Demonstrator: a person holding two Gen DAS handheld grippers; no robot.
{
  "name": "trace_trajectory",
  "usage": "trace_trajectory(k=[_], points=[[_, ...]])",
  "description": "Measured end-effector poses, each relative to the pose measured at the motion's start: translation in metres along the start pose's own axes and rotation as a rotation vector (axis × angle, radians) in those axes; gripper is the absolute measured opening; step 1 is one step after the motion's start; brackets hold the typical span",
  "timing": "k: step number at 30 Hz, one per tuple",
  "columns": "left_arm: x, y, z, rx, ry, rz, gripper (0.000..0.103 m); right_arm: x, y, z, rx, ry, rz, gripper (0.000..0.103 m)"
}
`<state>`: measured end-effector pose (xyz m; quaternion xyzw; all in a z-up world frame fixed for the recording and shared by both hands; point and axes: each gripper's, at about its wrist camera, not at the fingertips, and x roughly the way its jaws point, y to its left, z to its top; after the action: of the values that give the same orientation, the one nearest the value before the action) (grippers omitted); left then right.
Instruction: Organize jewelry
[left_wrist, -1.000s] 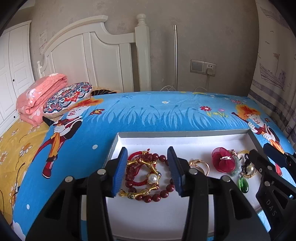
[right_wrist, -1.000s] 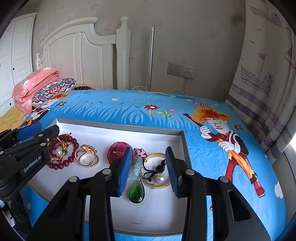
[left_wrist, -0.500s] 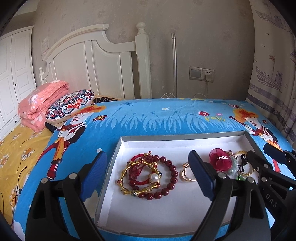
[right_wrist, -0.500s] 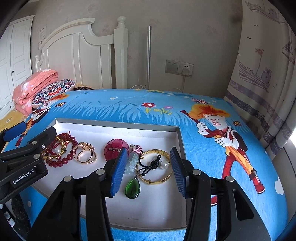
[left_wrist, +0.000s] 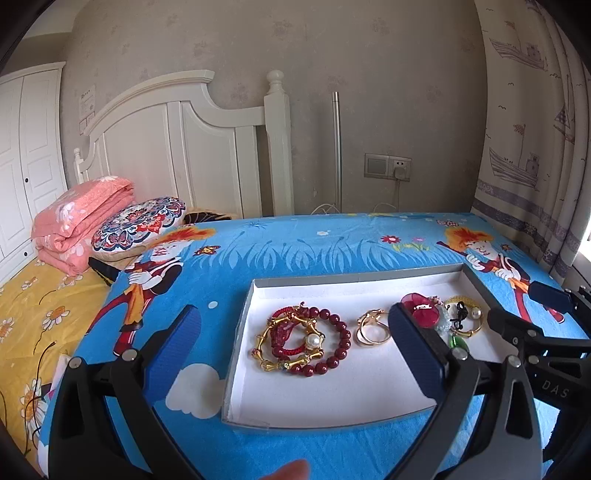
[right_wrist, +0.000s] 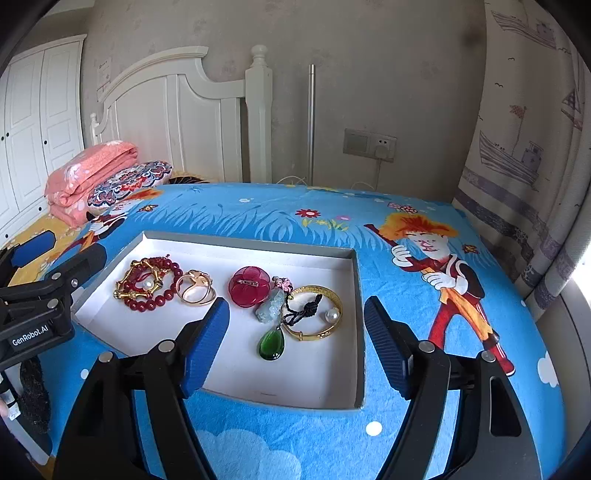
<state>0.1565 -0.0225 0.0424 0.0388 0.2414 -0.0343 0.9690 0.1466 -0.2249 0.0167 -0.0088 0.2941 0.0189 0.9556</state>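
Both sets of blue-padded fingers stand spread wide with nothing gripped; your left gripper (left_wrist: 295, 345) and your right gripper (right_wrist: 297, 338) have each just been opening, and only air lies between the pads.

Your left gripper hangs above the near left part of the shallow white tray (left_wrist: 314, 387), one finger (left_wrist: 173, 347) over the blue cartoon bedspread (left_wrist: 295, 243) outside the tray wall, the other over the tray's middle. Between them, lower down on the tray floor, lies the dark red bead bracelet (left_wrist: 332, 350), tangled with a gold bamboo-link bracelet (left_wrist: 271, 363) that carries a pearl, and a red cord. Just to the right of that cluster sit the gold rings (left_wrist: 373, 328).

Your right gripper hovers over the tray's near right corner, its right finger (right_wrist: 386, 345) past the tray wall (right_wrist: 360, 325). Ahead of it on the white floor rest the red flower brooch (right_wrist: 248, 285), a pale jade carving (right_wrist: 272, 305), the green teardrop pendant (right_wrist: 272, 344) and a gold bangle (right_wrist: 314, 314) with a black knotted cord and a pearl on it; these four lie close together, overlapping in places.

Your fingertip (left_wrist: 288, 470) shows at the bottom edge of the left wrist view. A folded pink quilt (left_wrist: 81, 218) and a patterned pillow (left_wrist: 140, 221) sit by the white headboard (left_wrist: 184, 147).
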Motion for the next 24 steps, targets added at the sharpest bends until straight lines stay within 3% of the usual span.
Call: trace_trajectory(k=[7, 12, 24], points=[[-0.034, 0.002, -0.005, 0.003, -0.041, 0.006, 0.098, -0.028, -0.001, -0.013, 0.039, -0.017, 0.012, 0.081], [-0.052, 0.001, -0.018, 0.002, -0.034, -0.038, 0.098, -0.045, 0.0, -0.025, 0.036, -0.035, 0.001, 0.084], [-0.075, -0.003, -0.032, -0.013, 0.012, -0.049, 0.098, -0.064, 0.004, -0.03, 0.029, -0.004, 0.002, 0.084]])
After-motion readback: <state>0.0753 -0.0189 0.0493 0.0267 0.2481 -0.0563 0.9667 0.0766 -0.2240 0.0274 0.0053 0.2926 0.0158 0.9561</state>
